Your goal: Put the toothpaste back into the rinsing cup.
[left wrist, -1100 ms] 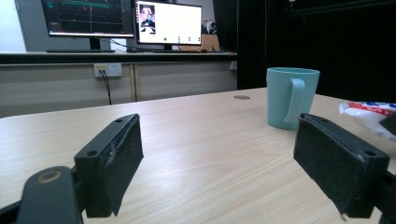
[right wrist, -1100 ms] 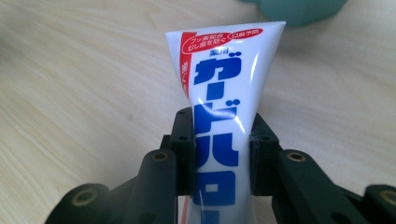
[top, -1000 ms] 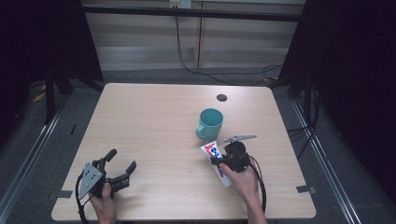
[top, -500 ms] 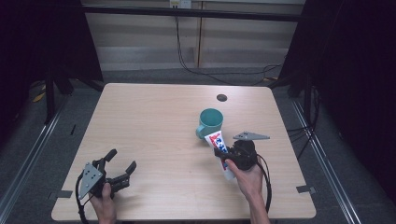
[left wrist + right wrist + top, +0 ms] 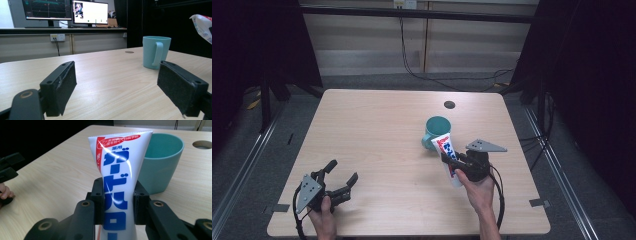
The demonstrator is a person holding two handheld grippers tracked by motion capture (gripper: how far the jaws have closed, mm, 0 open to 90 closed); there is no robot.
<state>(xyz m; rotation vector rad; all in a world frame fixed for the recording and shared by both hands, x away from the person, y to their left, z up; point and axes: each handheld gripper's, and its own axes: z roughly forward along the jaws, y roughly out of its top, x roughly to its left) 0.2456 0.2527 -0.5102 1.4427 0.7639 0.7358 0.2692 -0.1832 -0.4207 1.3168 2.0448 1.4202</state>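
The right gripper [image 5: 451, 162], clamped on the toothpaste tube [image 5: 448, 157], had lifted it toward the mug [image 5: 436, 132], apparently for insertion; the left gripper [image 5: 343, 180] rested open.

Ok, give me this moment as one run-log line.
right gripper: shut on toothpaste tube, held off table | tube: crimped end tilted toward mug | left gripper: open, holding nothing, low over the table

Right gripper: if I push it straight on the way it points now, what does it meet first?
Probably the teal mug. The right gripper has its jaws shut on the toothpaste tube, whose crimped end already reaches the mug's rim; whether they touch is unclear.
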